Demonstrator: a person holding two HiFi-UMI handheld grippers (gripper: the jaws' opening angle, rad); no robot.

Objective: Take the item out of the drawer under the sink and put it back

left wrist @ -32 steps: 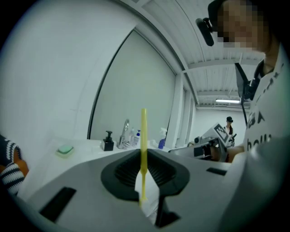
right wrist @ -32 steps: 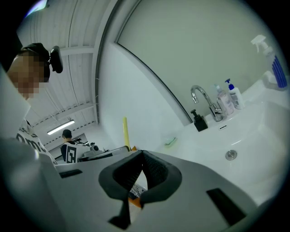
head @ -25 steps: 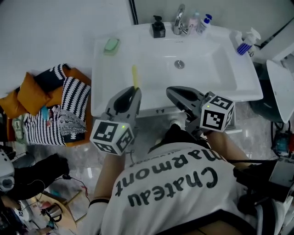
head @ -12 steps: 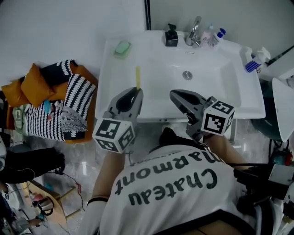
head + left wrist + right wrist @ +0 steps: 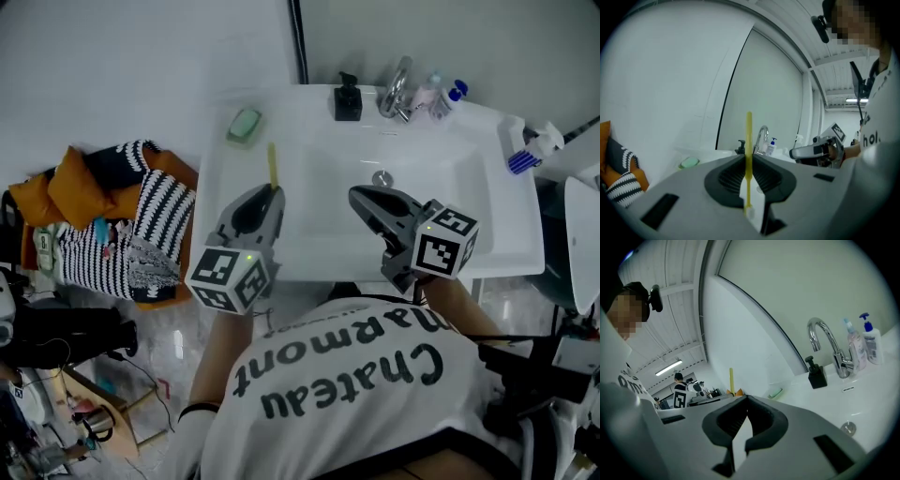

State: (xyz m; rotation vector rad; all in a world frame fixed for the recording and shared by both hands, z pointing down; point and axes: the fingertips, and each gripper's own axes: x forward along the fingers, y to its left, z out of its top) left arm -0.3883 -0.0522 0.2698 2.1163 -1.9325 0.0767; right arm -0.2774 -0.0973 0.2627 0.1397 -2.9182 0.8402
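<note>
A thin yellow toothbrush (image 5: 273, 164) sticks out forward from my left gripper (image 5: 267, 193), which is shut on it over the left part of the white sink (image 5: 212, 192). In the left gripper view the toothbrush (image 5: 748, 136) stands upright between the pads, with its white bristle end low behind them. My right gripper (image 5: 357, 195) hovers over the middle of the basin, shut with nothing in it (image 5: 746, 397). The drawer under the sink is hidden by the basin and my body.
At the back of the sink stand a chrome faucet (image 5: 397, 88), a black soap dispenser (image 5: 348, 99) and small bottles (image 5: 441, 94). A green soap (image 5: 245, 124) lies back left, a spray bottle (image 5: 526, 150) right. Striped cushions (image 5: 141, 225) sit on the floor left.
Both grippers have moved forward from the sink's front edge to over the basin, the left still holding the toothbrush. The jaws stand the same.
</note>
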